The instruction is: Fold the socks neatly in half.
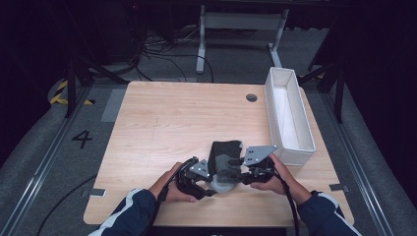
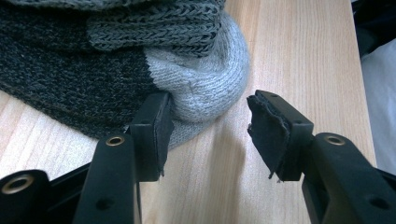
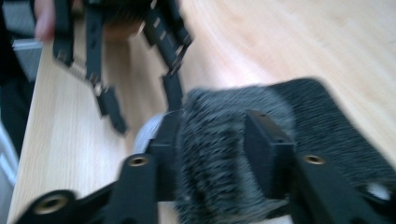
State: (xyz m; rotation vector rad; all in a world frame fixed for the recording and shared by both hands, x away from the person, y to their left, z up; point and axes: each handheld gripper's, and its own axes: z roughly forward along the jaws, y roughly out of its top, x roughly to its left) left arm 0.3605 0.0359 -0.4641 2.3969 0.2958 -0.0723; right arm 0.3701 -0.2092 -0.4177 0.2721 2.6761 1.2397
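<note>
Now my right tool pinches the grey knitted sock lying near the front of the surface; my left tool is spread, one pad touching its pale toe

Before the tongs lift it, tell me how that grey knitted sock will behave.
The knitted sock will probably flop and drape: it is soft ribbed fabric, folded on itself. It looks light for its size, lying flat on the table. The right tongs are closed on a fold, so the loose end may sag or unfold.
</note>
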